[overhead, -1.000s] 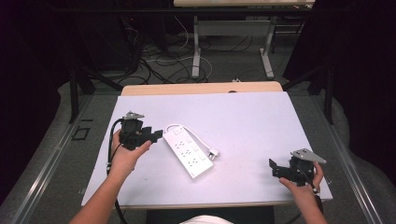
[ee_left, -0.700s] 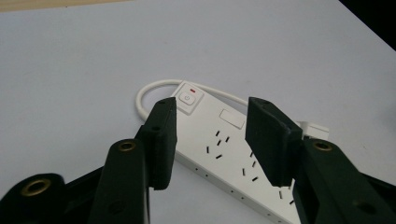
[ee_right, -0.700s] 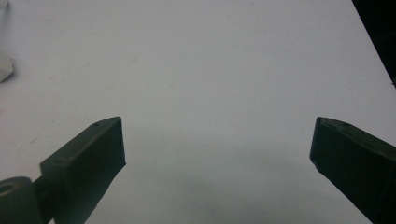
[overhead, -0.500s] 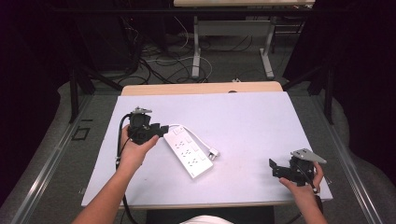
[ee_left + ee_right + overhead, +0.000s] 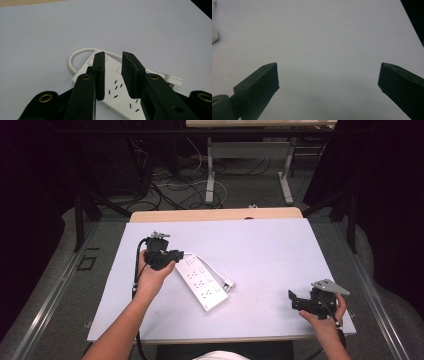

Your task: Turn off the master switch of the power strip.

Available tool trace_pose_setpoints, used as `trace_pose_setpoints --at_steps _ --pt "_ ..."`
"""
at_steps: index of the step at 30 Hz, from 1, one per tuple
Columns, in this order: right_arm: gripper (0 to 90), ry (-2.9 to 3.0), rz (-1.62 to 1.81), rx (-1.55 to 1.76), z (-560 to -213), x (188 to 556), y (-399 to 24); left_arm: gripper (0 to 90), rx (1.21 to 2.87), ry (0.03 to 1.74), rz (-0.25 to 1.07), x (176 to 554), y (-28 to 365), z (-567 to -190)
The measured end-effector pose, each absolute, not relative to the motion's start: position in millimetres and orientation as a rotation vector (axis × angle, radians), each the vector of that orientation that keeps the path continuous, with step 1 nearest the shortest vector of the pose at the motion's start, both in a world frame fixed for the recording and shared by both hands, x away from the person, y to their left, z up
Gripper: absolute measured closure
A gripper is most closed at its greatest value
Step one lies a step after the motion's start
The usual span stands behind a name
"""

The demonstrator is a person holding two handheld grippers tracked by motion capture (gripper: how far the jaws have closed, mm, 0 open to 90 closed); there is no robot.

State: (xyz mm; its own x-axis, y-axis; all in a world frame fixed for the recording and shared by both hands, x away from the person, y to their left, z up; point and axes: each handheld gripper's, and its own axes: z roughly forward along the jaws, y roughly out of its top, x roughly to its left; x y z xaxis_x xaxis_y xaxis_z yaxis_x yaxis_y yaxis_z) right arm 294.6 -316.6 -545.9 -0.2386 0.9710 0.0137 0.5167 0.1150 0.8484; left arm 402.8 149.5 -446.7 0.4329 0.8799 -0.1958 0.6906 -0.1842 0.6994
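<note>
A white power strip [image 5: 202, 280] lies slanted on the white table [image 5: 270, 250], with its cord [image 5: 214, 269] looping back along its right side to a plug [image 5: 228, 283]. My left gripper [image 5: 179, 255] reaches the strip's far left end. In the left gripper view its jaws [image 5: 111, 56] hover just above the power strip [image 5: 117, 92] with a narrow gap between them. They have just been closing and grip nothing, so this gripper is open. My right gripper [image 5: 292, 299] rests near the table's front right corner. Its jaws [image 5: 328, 75] stand wide open over bare table.
The cord [image 5: 72, 60] curls off the strip's end in a loop, just beyond the left jaw tips. The plug [image 5: 175, 80] lies to the right of the jaws. A wooden table edge [image 5: 215, 214] borders the far side. Cables and desk legs [image 5: 210, 170] are on the floor beyond.
My left hand has moved right, from beside the strip to over its far left end. Its jaws look narrower. The right hand has stayed put.
</note>
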Motion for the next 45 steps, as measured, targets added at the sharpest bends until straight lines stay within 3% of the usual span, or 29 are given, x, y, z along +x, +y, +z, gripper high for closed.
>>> trace_pose_setpoints --at_steps 21,45 --pt "2.9 1.831 1.013 1.452 -546 295 -317 89.6 1.959 1.4 0.287 429 138 -467" --pt "3.5 1.833 1.026 1.45 -548 296 -317 90.0 1.959 1.474 0.267 448 124 -484"
